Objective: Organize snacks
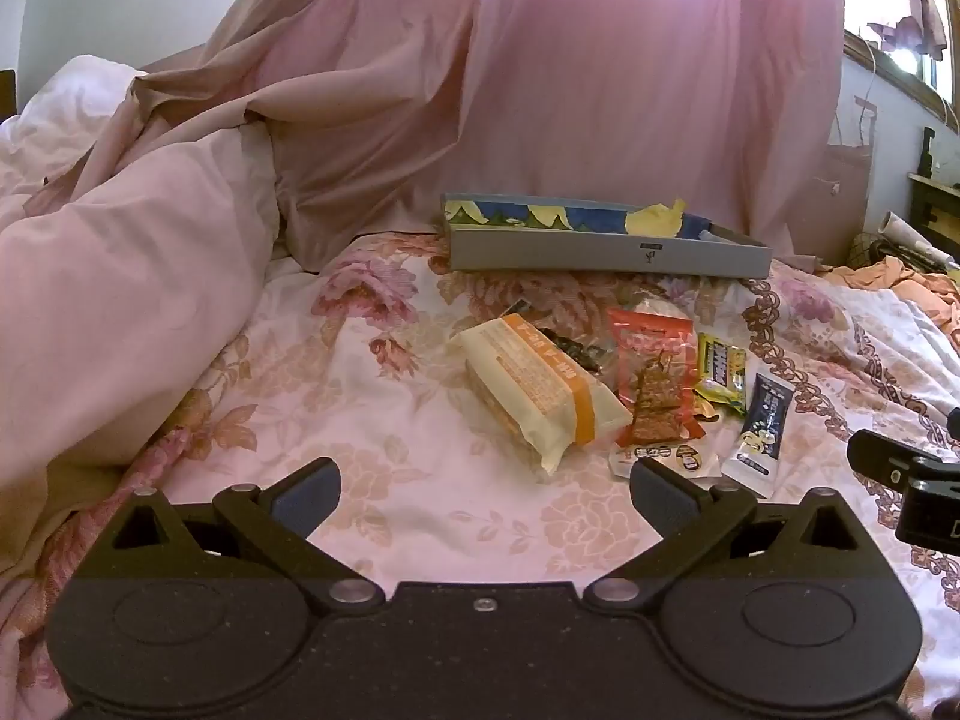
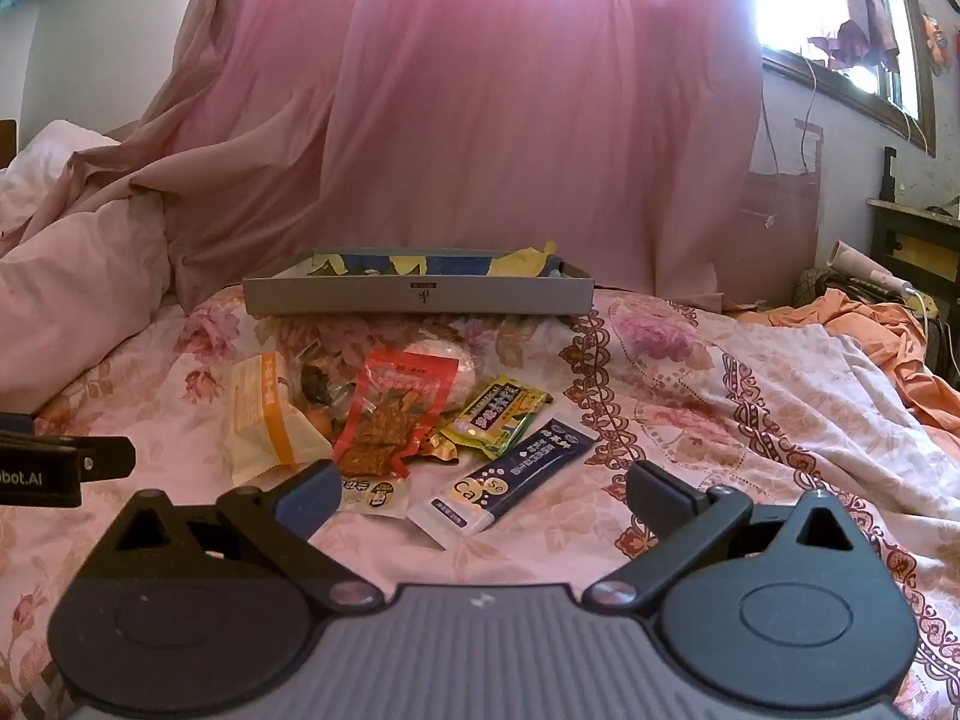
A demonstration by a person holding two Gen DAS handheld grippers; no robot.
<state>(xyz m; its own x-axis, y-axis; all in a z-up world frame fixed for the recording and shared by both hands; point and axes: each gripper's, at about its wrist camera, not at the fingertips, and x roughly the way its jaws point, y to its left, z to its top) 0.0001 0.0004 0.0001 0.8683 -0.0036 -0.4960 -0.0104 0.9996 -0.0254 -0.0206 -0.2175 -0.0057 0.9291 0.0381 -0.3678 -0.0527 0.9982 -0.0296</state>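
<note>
Snacks (image 2: 390, 420) heaped on floral bedspread (image 2: 690, 420), both tools (image 1: 485, 480) (image 2: 480, 483) spread wide, empty.

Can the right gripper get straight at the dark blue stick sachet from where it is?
Probably yes. The right gripper is open, and the dark blue stick sachet lies flat on the bedspread just ahead, at the pile's right edge, nothing on top.

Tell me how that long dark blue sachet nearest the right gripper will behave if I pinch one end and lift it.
The dark blue sachet looks thin and flat, so it will probably droop rather than stay stiff. Its glossy film may be slippery between the pads of the right hand-held gripper. It lies on soft floral bedding, so pressing down will likely sink it.
</note>
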